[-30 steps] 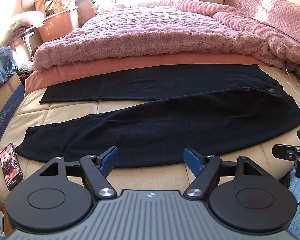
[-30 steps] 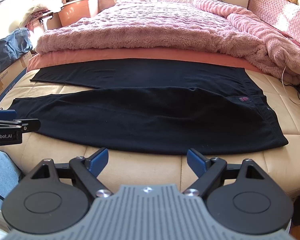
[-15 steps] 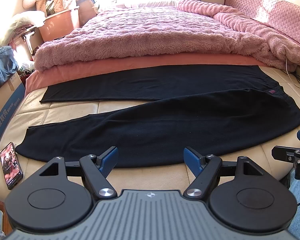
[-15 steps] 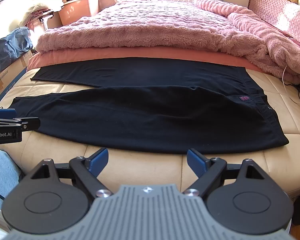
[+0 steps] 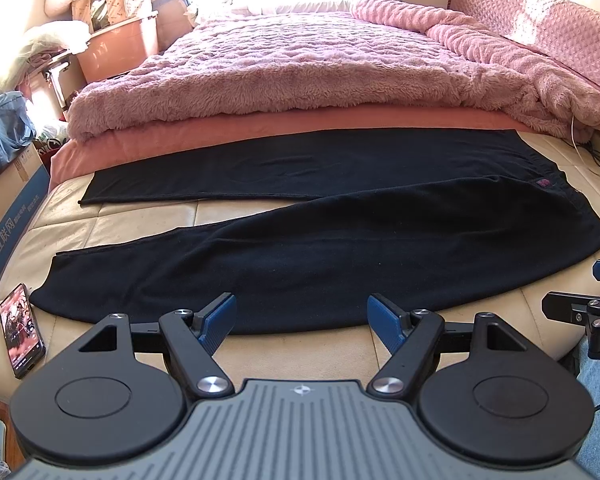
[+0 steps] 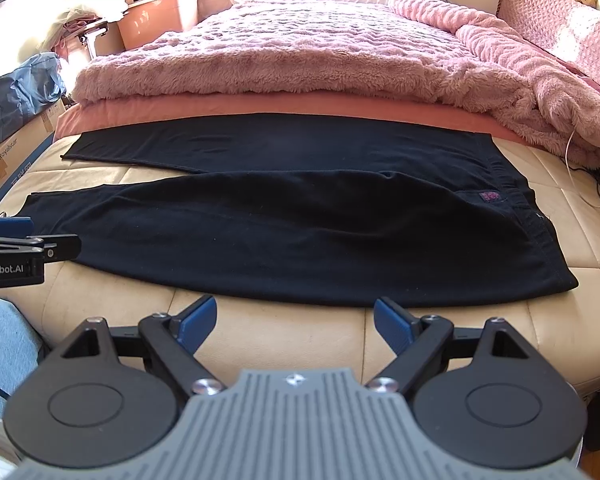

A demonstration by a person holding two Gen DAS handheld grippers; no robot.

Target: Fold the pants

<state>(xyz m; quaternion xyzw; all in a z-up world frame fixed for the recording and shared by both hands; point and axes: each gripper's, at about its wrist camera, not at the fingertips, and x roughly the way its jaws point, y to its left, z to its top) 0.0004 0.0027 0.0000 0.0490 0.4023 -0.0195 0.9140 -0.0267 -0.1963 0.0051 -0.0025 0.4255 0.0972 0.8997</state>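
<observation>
Black pants (image 5: 320, 248) lie flat on the cream mattress, legs spread apart to the left, waistband with a small purple label to the right; they also show in the right wrist view (image 6: 300, 224). My left gripper (image 5: 302, 318) is open and empty, just short of the near leg's front edge. My right gripper (image 6: 296, 322) is open and empty, just in front of the hip part of the near edge. Each gripper shows at the side of the other's view: the right gripper (image 5: 580, 308) and the left gripper (image 6: 28, 248).
A pink fluffy blanket (image 5: 300, 68) covers the bed behind the pants. A phone (image 5: 20, 332) lies at the mattress's front left corner. A cardboard box (image 5: 8, 208) and clutter stand at the left. A white cable (image 5: 580, 148) lies at the right.
Both grippers have drifted very slightly; the pants lie as before and the jaws stay open.
</observation>
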